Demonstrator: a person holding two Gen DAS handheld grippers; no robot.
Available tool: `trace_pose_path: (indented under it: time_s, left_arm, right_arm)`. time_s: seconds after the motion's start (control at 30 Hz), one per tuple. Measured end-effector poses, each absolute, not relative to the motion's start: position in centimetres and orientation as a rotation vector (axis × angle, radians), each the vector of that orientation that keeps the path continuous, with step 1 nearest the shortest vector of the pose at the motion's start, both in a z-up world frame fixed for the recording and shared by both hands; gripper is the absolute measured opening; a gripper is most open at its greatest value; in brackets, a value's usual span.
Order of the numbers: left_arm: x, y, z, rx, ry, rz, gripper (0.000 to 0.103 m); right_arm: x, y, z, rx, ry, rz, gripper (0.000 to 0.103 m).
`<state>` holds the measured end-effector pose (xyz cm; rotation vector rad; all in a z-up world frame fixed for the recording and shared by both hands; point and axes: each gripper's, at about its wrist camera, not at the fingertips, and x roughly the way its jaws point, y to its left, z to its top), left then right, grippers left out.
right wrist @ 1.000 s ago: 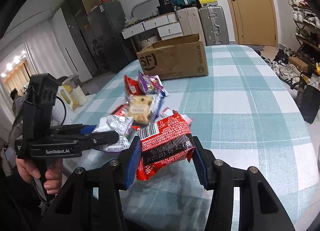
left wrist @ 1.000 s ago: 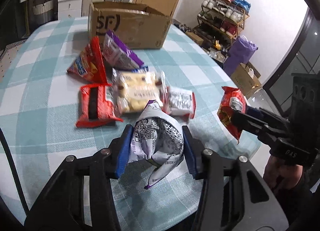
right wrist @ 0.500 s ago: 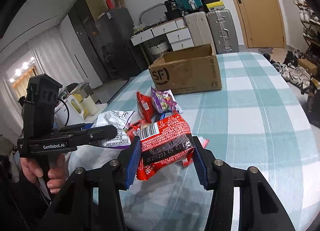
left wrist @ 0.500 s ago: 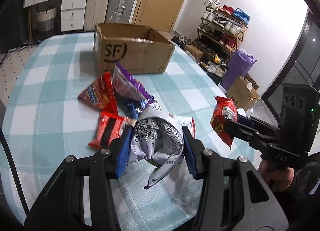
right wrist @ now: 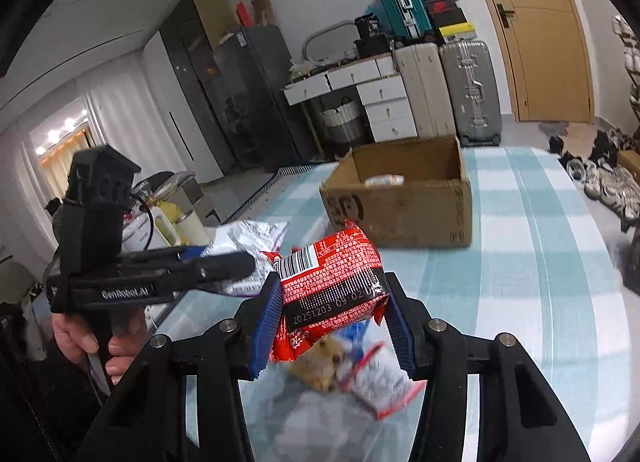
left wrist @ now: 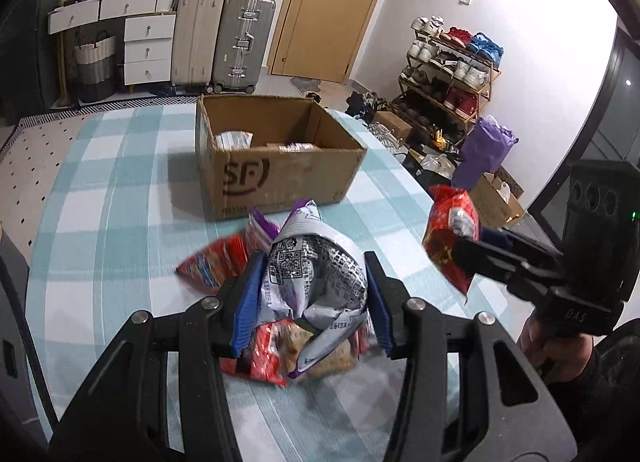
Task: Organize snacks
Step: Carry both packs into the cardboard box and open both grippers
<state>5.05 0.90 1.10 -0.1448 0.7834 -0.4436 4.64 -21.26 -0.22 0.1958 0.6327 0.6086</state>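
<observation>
My left gripper [left wrist: 312,298] is shut on a silver and purple snack bag [left wrist: 316,274], held above the table; the same bag [right wrist: 244,246] shows at the left of the right wrist view. My right gripper [right wrist: 332,314] is shut on a red snack packet [right wrist: 332,282], which also hangs at the right of the left wrist view as the red packet [left wrist: 452,238]. An open cardboard box [left wrist: 276,157] stands ahead on the checked tablecloth [left wrist: 112,197], with a few packets inside. More snack packets [left wrist: 216,266] lie below both grippers, partly hidden by the fingers.
Beyond the table are suitcases [left wrist: 224,41], white drawers [left wrist: 144,49], a wooden door [left wrist: 336,9] and a shoe rack [left wrist: 452,61]. A purple bag [left wrist: 484,149] and a carton sit on the floor to the right. A kettle and cups [right wrist: 172,213] stand left of the table.
Both grippers have risen and moved toward the box with their packets still held. The box now looks nearer and its inside is visible; the loose snacks have slid beneath the fingers.
</observation>
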Motion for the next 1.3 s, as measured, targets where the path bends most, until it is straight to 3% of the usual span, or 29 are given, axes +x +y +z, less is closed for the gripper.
trace_pose_path:
  time_s: [0.63, 1.3]
  left_arm:
    - [17.5, 0.3, 6.2, -0.124, 0.779, -0.399, 0.045]
    - [29.8, -2.9, 2.9, -0.067, 0.862, -0.409, 0.045]
  right_arm:
    - [17.0, -20.1, 5.7, 0.145, 0.628, 0.622, 0.050]
    - [28.1, -19.2, 2.4, 0.135, 0.736, 0.563, 0.050]
